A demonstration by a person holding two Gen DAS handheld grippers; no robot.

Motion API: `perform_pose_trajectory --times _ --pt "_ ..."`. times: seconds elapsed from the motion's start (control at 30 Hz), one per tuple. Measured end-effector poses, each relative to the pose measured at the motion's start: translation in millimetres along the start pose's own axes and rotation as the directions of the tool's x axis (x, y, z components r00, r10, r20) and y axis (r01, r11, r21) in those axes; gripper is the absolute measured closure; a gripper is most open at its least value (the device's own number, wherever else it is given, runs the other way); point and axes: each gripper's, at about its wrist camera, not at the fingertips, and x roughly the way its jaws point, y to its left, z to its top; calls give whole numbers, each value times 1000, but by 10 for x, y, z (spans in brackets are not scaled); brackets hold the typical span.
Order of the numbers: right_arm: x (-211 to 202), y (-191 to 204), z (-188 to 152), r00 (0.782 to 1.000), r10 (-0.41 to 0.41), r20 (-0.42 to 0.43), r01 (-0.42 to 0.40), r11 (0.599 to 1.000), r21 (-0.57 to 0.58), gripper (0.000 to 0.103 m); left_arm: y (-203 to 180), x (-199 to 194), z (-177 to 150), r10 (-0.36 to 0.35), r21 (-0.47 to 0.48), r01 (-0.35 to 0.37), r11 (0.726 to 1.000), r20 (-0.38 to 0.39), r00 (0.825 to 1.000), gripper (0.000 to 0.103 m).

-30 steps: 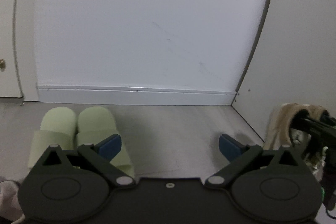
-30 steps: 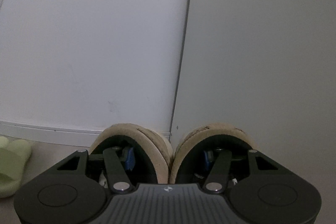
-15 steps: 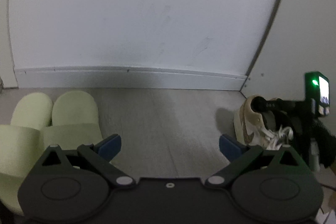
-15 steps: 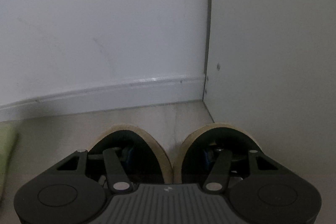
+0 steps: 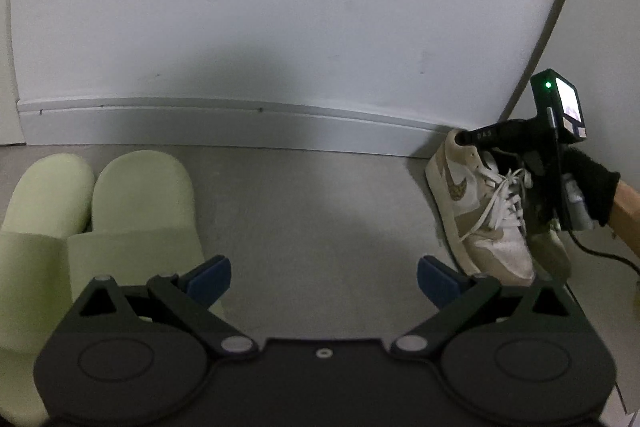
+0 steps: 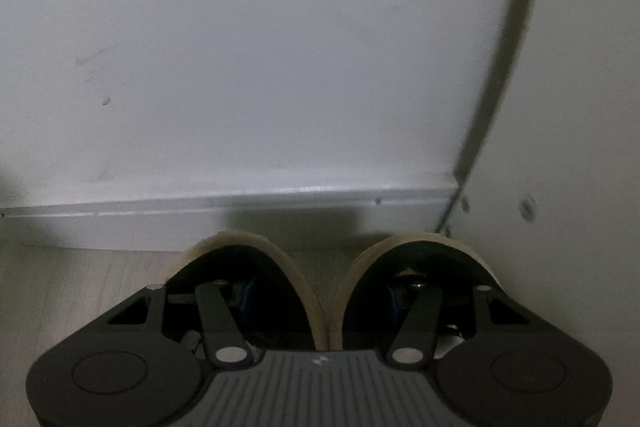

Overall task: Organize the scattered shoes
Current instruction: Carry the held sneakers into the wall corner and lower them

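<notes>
White walls (image 5: 280, 7), white baseboard (image 5: 240, 123), grey floor (image 5: 312, 195), dim light; possibly corner.

slippers (image 5: 100, 227) left, sneakers (image 5: 476, 211) right in corner, skirting (image 5: 240, 123) behind

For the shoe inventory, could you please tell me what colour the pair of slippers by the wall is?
Pale green slippers, seen best in the left wrist view.

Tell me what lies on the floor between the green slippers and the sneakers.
Nothing: in the left wrist view, bare grey floor runs from the green slippers to the sneakers; only shadow falls there.
</notes>
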Motion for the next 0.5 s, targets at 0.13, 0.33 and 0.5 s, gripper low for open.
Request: perform_pose_trajectory --times 0.13,0.33,0.5 --pt "27 49 60 999 31 -11 -31 999 -36 43 83 -46 -47 14 -38 -14 999 -2 1000 2" --pt "206 -27 260 988 72 -136 -74 997 -14 35 169 -67 -86 15 -33 -15 999 -10 1000 2" --pt "128 -42 507 968 62 -243 -69 997 -24 28 226 -91 -84 18 -50 -18 999 -6 1000 2"
